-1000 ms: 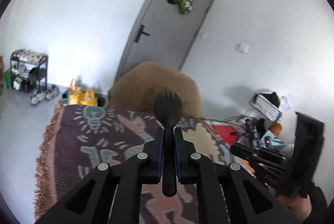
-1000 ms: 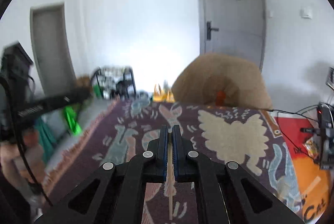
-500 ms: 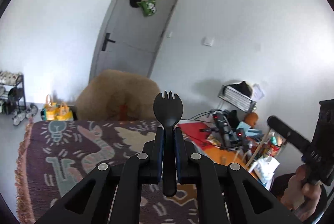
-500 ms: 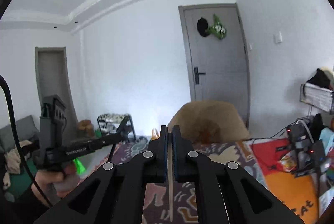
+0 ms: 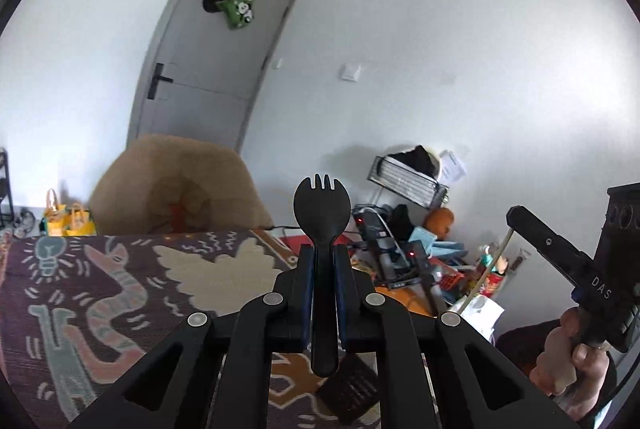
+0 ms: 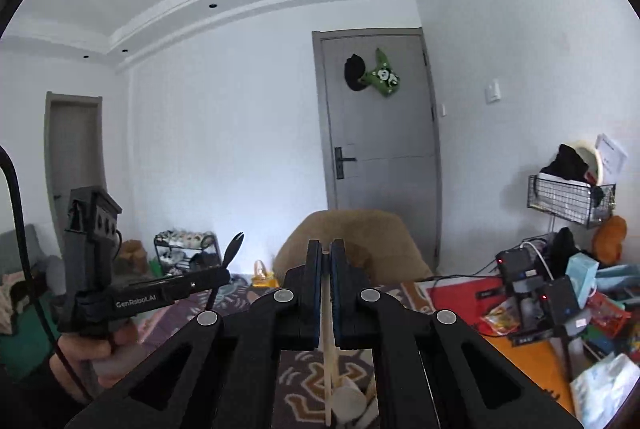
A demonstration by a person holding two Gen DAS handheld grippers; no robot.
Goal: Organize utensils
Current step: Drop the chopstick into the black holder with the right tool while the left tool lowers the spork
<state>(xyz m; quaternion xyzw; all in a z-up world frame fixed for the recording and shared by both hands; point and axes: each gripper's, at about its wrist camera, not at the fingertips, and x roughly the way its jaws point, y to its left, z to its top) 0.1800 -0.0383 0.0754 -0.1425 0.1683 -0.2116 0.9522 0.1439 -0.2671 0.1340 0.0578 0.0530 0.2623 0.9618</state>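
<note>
My left gripper (image 5: pixel 322 251) is shut on the handle of a black spork (image 5: pixel 321 203), whose head stands upright above the pads. In the right wrist view the same gripper (image 6: pixel 223 275) shows at the left, held by a hand (image 6: pixel 100 349), with the spork (image 6: pixel 233 249) sticking up from it. My right gripper (image 6: pixel 325 247) is shut on a thin pale wooden chopstick (image 6: pixel 328 369) that runs down between the fingers. From the left wrist view that gripper (image 5: pixel 515 219) is at the far right, the chopstick (image 5: pixel 486 269) hanging below it. Both are raised above the patterned cloth (image 5: pixel 100 293).
A dark mesh object (image 5: pixel 352 389) lies on the cloth under my left gripper, and a pale round object (image 6: pixel 348 399) sits under my right gripper. A brown chair (image 6: pixel 356 241) stands beyond the table before a grey door (image 6: pixel 384 157). Boxes, cables and electronics (image 6: pixel 560 293) crowd the right side.
Both views have lifted and swung right: less cloth shows, more wall, ceiling and right-side clutter. The grips on spork and chopstick are unchanged.
</note>
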